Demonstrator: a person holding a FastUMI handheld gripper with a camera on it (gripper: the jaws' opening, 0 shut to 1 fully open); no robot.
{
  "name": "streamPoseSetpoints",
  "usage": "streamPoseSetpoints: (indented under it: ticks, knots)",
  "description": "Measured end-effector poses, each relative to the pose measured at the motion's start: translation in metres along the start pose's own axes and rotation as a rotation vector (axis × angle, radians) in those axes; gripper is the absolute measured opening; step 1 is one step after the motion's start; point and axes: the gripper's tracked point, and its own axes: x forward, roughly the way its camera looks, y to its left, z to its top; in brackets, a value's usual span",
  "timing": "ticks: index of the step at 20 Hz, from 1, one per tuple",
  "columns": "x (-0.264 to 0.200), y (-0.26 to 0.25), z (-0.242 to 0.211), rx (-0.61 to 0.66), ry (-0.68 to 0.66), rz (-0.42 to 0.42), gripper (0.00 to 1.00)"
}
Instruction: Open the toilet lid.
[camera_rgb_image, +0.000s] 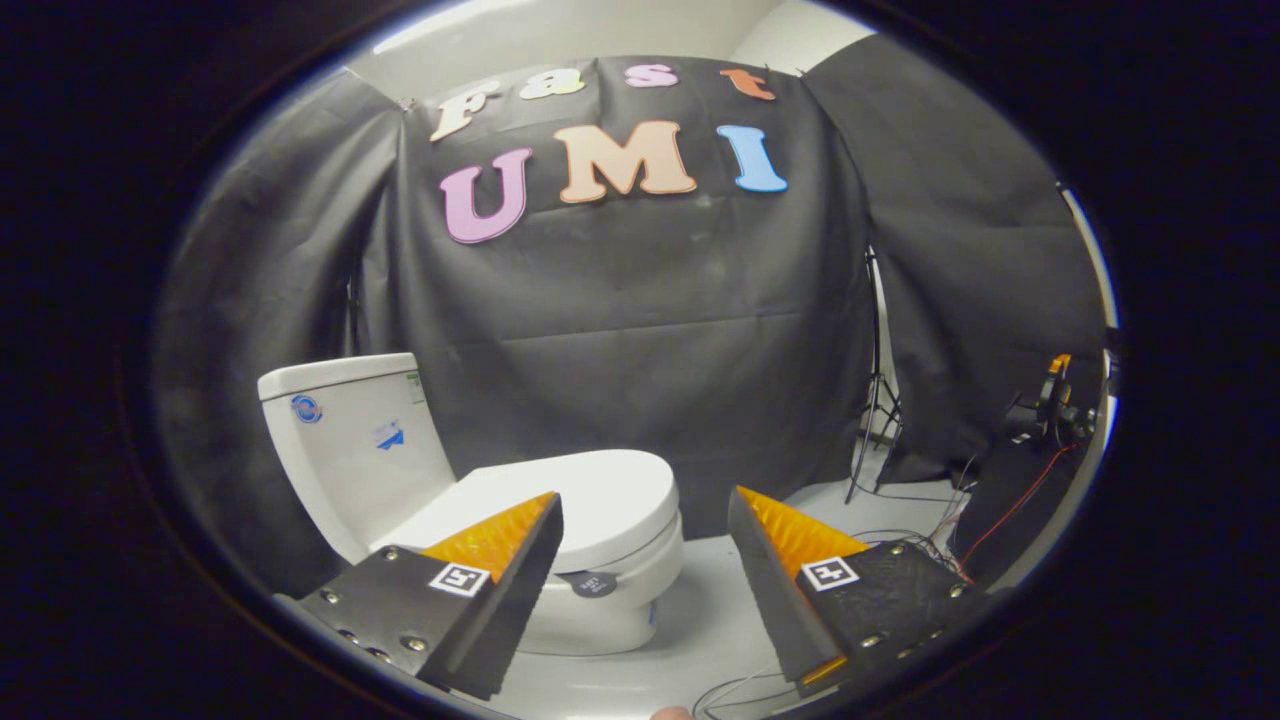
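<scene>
Toilet lid (590, 495): lies flat and closed on the bowl, ahead of the hand-held gripper and toward its left finger, whose tip overlaps the lid's near side in the view.
Hand-held gripper (645, 525): fingers wide apart, holding nothing, touching nothing.
Toilet (600, 610): white, glossy; tank (345, 440) at the back with small stickers.
Floor (700, 620): pale, with cables (900, 535) beyond the right finger.
Stand (875, 400): by the cloth wall.

Stickers on toilet tank (345, 440): too small to read.
</scene>
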Motion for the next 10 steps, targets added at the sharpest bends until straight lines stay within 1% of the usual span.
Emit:
streamPoseSetpoints:
  ticks: [6,8,10]
  knots:
    - [0.013,0.006,-0.001,-0.003,0.013,0.014,0.98]
    - [0.02,0.011,0.001,0.031,0.023,0.03,0.98]
    - [0.031,0.015,-0.006,0.086,0.062,0.033,0.99]
